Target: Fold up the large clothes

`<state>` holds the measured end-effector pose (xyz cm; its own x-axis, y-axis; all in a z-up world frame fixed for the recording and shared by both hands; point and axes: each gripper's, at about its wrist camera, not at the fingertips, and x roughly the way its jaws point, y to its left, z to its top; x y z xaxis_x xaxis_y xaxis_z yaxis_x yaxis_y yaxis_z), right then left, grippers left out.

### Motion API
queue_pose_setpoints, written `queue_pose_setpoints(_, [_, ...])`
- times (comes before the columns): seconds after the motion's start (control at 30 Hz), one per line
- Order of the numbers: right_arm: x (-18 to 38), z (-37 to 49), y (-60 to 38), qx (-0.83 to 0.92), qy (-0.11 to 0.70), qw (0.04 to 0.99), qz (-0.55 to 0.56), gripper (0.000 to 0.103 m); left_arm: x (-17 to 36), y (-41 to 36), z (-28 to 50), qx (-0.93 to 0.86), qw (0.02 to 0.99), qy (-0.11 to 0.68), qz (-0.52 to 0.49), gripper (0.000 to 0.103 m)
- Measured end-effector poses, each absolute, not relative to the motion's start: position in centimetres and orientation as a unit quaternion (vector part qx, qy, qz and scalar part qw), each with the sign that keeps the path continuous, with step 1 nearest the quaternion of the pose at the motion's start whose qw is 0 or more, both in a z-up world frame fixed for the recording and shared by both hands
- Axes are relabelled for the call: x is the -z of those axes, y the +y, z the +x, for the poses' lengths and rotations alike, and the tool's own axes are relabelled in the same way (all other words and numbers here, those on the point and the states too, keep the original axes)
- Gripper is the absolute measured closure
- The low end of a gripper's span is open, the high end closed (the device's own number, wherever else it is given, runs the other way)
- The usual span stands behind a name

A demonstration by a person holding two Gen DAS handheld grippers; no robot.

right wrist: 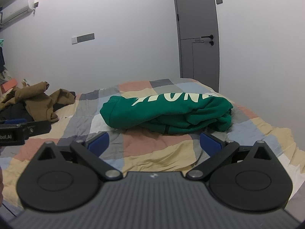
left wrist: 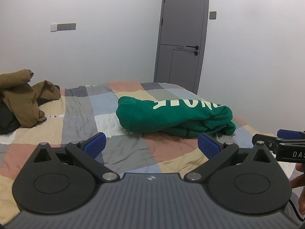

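Left wrist view: green sweatshirt point(left wrist: 171, 116) folded mid-bed point(left wrist: 80, 114), well beyond spread left tongs point(left wrist: 151, 145)

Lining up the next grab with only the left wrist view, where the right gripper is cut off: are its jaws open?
Observer: Yes, the right gripper is open, jaws wide apart, nothing between them.
Operator: Is it on the sweatshirt yet?
Observer: No. The green sweatshirt lies ahead of it, with bare quilt between.
Operator: Anything past the brown garment?
Observer: A pinkish-orange flat item, beyond the brown garment at far left.
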<state>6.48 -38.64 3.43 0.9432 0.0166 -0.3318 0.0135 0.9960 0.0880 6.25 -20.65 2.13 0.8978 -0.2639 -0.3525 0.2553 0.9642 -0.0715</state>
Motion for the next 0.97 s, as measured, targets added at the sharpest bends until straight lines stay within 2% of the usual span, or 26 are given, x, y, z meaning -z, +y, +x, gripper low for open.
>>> queue_pose_setpoints(0.97, [-3.6,5.6,-38.1,0.005,0.164,0.986,0.043,0.000,-2.6,-21.3,5.2,0.138,0.975,0.175,-0.022,0.000])
